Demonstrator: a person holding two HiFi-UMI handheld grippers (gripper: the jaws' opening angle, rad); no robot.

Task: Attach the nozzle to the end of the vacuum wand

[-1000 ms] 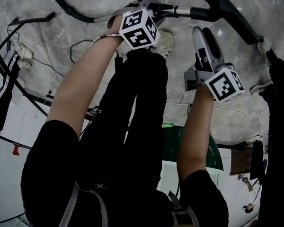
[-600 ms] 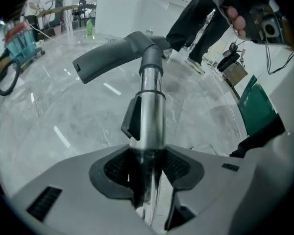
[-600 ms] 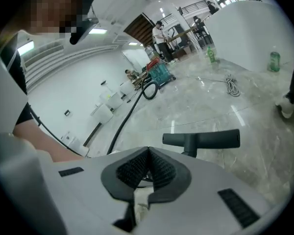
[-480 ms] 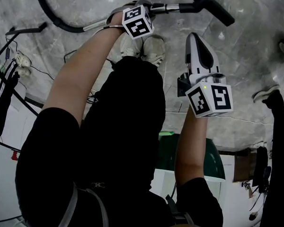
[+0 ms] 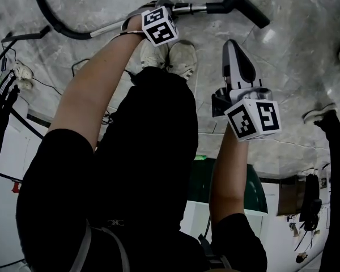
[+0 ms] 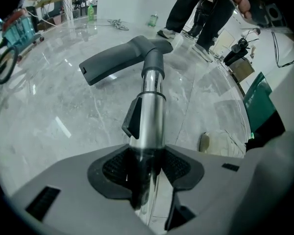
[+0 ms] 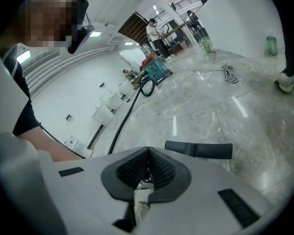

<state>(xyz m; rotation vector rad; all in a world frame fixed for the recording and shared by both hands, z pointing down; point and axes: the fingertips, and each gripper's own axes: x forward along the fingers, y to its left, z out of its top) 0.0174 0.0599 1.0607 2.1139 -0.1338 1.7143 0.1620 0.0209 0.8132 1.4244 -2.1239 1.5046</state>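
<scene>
I am looking down on a grey marble floor (image 5: 294,55) that is filling the head view. The wearer's black-clad legs (image 5: 153,152) are taking up the centre and lower left of the frame. A dark hose (image 5: 51,21) is curving through the upper left corner and running into the vacuum wand (image 5: 195,8), which is lying almost level across the top centre. The nozzle (image 5: 241,4), long and dark grey, is slanting toward the upper right. Its collar is meeting the far end of the wand, though I am unable to tell whether it is fully seated. In the left gripper view the nozzle is sitting in the upper middle of the frame, angling off to the left from the tip of the shiny tube.

The left gripper (image 5: 167,7) is sitting at the top centre. In its own view its jaws are standing fairly wide, with both pads pressing on the wand. The right gripper (image 5: 233,47) is pointing up the frame at centre right, well apart from the wand. In its own view its pads are pressing together with nothing between them. Beyond those closed jaws a flat black piece (image 7: 198,150) is lying on the floor, centre right of that view. A pair of white shoes (image 5: 184,58) is showing just below the left gripper in the head view.
</scene>
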